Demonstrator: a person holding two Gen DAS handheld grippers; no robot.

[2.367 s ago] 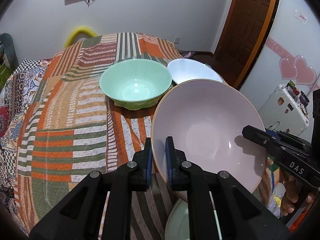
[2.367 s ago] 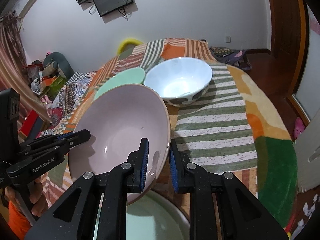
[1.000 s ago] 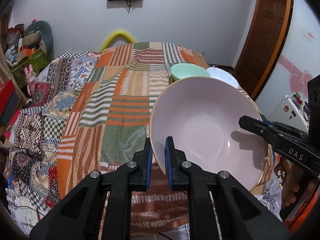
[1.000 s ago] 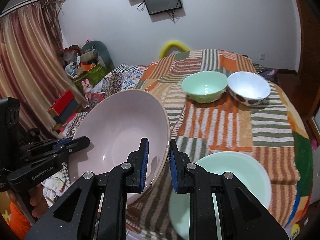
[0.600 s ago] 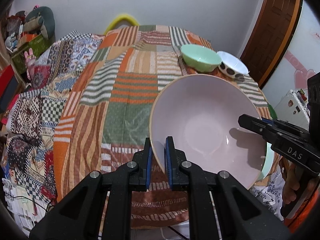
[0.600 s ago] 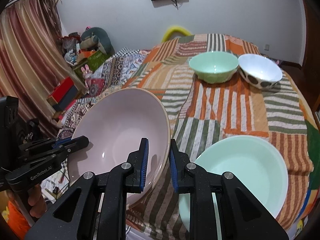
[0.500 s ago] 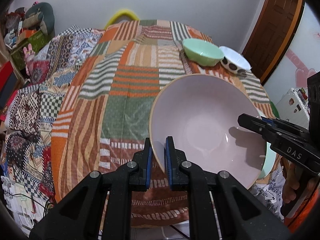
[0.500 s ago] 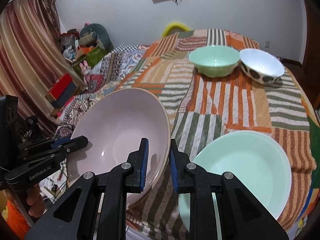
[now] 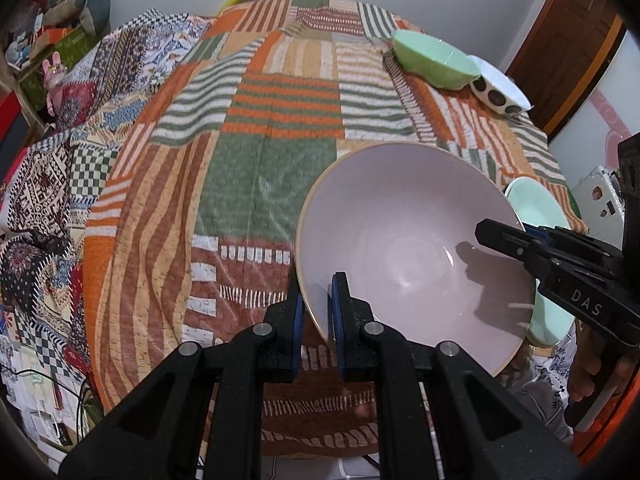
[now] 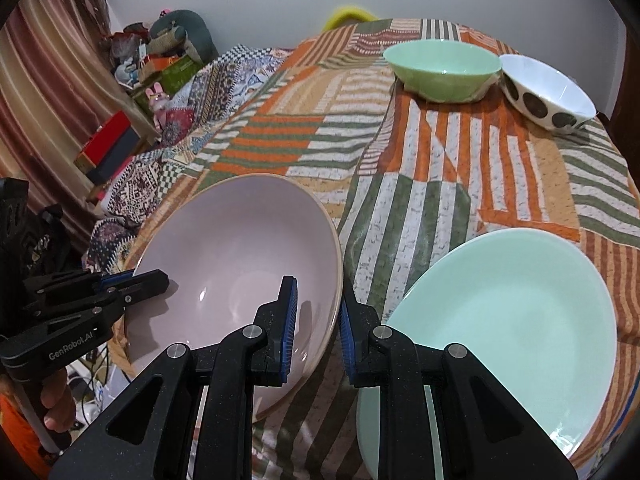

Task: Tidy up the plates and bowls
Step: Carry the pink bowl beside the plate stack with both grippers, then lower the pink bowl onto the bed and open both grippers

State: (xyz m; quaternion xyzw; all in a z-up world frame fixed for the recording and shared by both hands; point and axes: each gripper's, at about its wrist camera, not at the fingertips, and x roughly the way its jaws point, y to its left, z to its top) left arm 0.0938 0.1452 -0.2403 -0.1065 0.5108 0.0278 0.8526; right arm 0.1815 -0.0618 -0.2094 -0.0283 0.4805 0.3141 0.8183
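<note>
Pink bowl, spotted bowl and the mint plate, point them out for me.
pink bowl (image 10: 240, 248): right wrist view, inner wall.
spotted bowl (image 10: 536, 104): right wrist view, outer side on a dark spot.
mint plate (image 10: 520, 308): right wrist view, middle of its face.

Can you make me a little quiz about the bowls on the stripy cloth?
1. True or false: both grippers pinch the pink bowl.
2. What lies right beside it? A) a mint plate B) a red cup C) a fork
3. Fill in: the white bowl at the far end has dark ____.

Key: 1 true: left gripper and right gripper each clamp its rim. 2 A. 3 spots; it sits next to the green bowl.
</note>
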